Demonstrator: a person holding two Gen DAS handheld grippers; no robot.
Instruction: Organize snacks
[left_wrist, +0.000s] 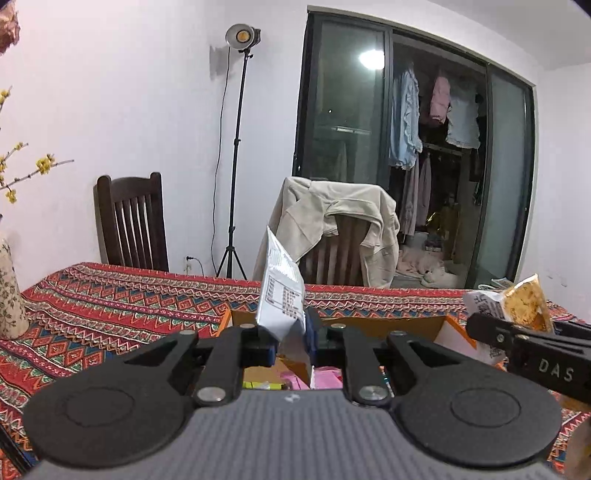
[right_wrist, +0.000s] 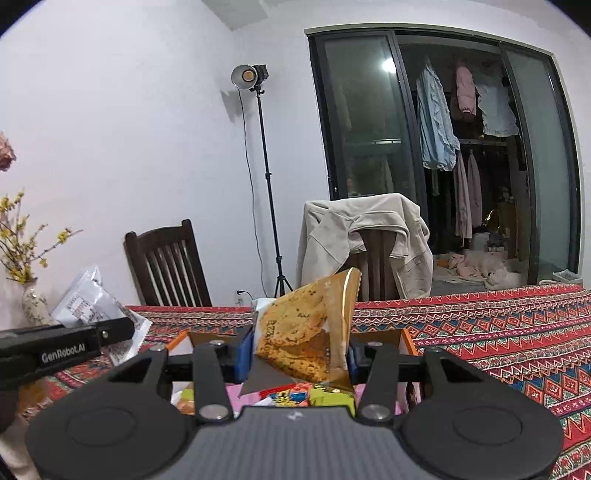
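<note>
My left gripper (left_wrist: 291, 345) is shut on a white snack packet (left_wrist: 282, 295) with a printed table, held upright above an open orange cardboard box (left_wrist: 454, 328). My right gripper (right_wrist: 299, 360) is shut on a yellow-orange snack bag (right_wrist: 310, 332), held above the same box (right_wrist: 406, 338). Several colourful snack packs (right_wrist: 295, 398) lie inside the box. In the left wrist view the right gripper shows at the right edge with the yellow bag (left_wrist: 524, 302). In the right wrist view the left gripper's arm shows at the left with the white packet (right_wrist: 88, 302).
The table has a red patterned cloth (left_wrist: 110, 302). A floral vase (left_wrist: 9, 291) with yellow blossoms stands at the left. Behind the table are a dark wooden chair (left_wrist: 129, 221), a chair draped with a beige jacket (left_wrist: 332, 221) and a light stand (left_wrist: 236, 147).
</note>
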